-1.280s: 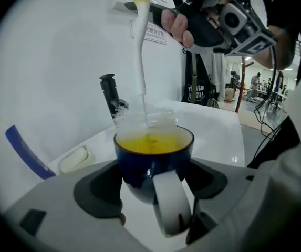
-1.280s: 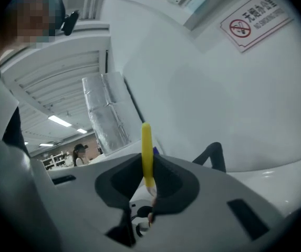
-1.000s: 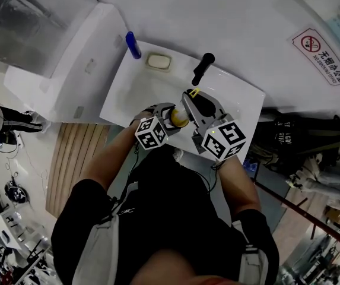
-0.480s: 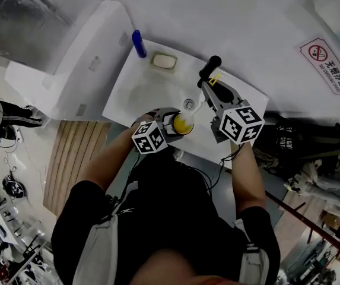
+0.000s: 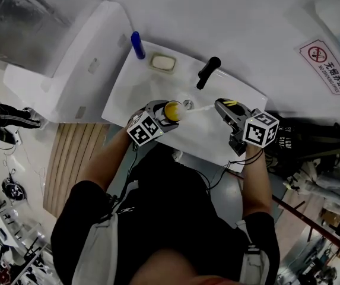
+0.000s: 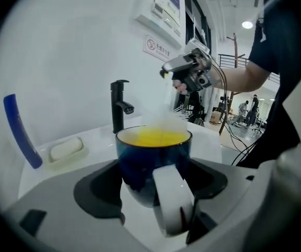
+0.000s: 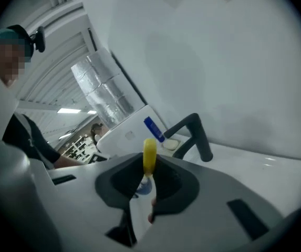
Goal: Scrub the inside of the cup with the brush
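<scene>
A dark blue cup point(image 6: 151, 159) with a yellow inside and a white handle sits upright between the jaws of my left gripper point(image 5: 161, 113), which is shut on it above the sink. In the head view the cup point(image 5: 172, 110) hangs over the drain. My right gripper point(image 5: 222, 105) is off to the cup's right, shut on the brush's yellow handle point(image 7: 149, 155). The brush's pale bristle end point(image 5: 199, 108) points toward the cup and shows as a white blur point(image 6: 167, 121) just over the far rim, outside the cup.
A white sink point(image 5: 135, 88) lies below both grippers. A black faucet point(image 5: 207, 71) stands at its back, a soap dish point(image 5: 162, 62) left of it, and a blue upright object point(image 5: 137, 44) at the back left corner. A no-smoking sign point(image 5: 325, 64) hangs on the wall.
My right gripper has swung up and away to the right, drawing the brush out of the cup. The left gripper with the cup has shifted slightly toward the drain.
</scene>
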Action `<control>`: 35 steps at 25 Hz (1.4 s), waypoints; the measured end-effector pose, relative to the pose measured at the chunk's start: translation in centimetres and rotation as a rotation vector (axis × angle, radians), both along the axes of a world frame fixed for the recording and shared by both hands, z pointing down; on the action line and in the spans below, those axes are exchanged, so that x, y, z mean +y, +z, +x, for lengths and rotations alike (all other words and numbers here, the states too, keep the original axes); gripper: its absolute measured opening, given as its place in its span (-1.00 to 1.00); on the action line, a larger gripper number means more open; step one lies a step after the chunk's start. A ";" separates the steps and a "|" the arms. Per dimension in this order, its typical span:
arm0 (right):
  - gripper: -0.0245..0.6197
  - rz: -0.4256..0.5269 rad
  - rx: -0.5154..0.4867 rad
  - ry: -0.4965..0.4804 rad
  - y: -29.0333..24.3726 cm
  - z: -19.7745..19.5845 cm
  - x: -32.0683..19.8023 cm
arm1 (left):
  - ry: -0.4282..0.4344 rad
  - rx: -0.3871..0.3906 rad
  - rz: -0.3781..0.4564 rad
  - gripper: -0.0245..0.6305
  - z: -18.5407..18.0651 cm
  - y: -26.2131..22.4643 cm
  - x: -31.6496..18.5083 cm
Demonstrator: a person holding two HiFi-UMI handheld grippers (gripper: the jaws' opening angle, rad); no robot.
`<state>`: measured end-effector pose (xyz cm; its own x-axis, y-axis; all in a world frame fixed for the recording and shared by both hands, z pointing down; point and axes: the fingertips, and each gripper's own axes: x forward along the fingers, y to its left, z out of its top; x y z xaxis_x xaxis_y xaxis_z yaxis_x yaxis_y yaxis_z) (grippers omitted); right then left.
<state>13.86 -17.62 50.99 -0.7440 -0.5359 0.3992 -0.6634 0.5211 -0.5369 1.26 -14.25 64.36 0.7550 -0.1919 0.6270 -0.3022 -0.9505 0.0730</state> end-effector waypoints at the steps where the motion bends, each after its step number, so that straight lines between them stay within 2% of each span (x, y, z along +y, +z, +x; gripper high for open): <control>1: -0.75 0.003 0.002 -0.046 -0.1 -0.5 0.8 | -0.009 -0.009 -0.006 0.22 -0.1 0.2 -0.4; 4: -0.75 0.031 0.011 -0.136 -0.7 -1.8 2.7 | -0.003 -0.031 -0.025 0.22 -0.2 0.5 -1.0; 9: -0.74 0.093 -0.001 -0.186 -1.4 -3.1 3.0 | 0.079 -0.067 -0.048 0.22 0.6 1.5 -0.4; 14: -0.74 0.171 -0.068 -0.243 -3.4 -5.4 2.7 | 0.179 -0.134 -0.011 0.22 1.6 1.9 0.8; 18: -0.75 0.260 -0.061 -0.278 -5.4 -7.9 1.9 | 0.265 -0.131 0.007 0.22 3.1 1.5 2.7; 23: -0.75 0.308 -0.049 -0.254 -6.5 -9.2 -0.5 | 0.289 -0.075 0.016 0.22 4.3 0.0 3.8; 27: -0.75 0.296 -0.110 -0.202 -6.9 -9.2 -2.3 | 0.294 -0.030 -0.004 0.22 4.3 -1.3 4.7; 30: -0.75 0.293 -0.141 -0.176 -6.8 -9.1 -2.6 | 0.264 -0.012 -0.022 0.22 4.0 -1.4 4.6; 35: -0.74 0.248 -0.111 -0.073 -4.9 -6.4 -3.5 | 0.190 -0.005 -0.041 0.22 2.0 -1.1 3.9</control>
